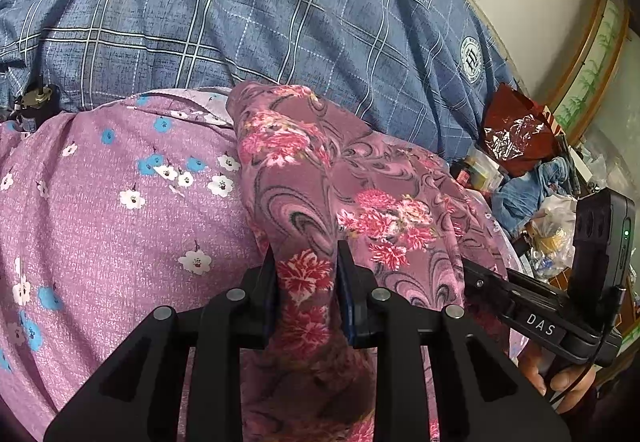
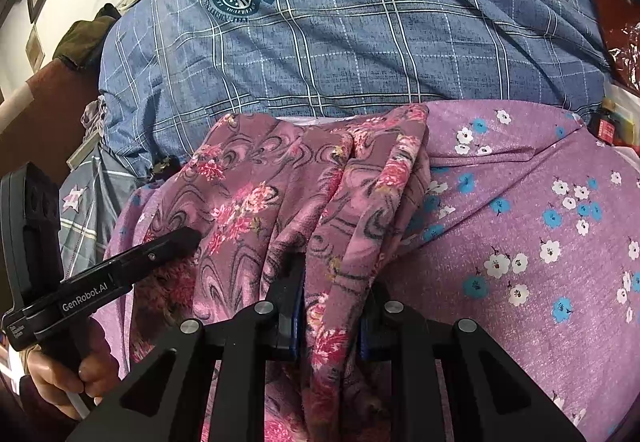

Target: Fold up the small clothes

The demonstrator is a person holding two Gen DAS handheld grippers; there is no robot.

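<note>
Left gripper (image 1: 306,274) clamped on garment (image 1: 320,178); right gripper (image 2: 332,294) likewise, marked "DAS"; left marked "GenRobot.AI". Garment: mauve, pink-red florals, dark swirls, bunched on lilac sheet (image 2: 520,202). Blue plaid quilt (image 2: 340,42) reads "STARS".

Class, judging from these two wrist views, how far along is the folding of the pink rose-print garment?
Done: the pink rose-print garment is gathered on the purple blossom-print sheet. In hand: the left tool and right tool each pinch a bunched section. Left: no flat, neat fold shows yet; the cloth is rumpled, so smoothing and folding remain.
</note>
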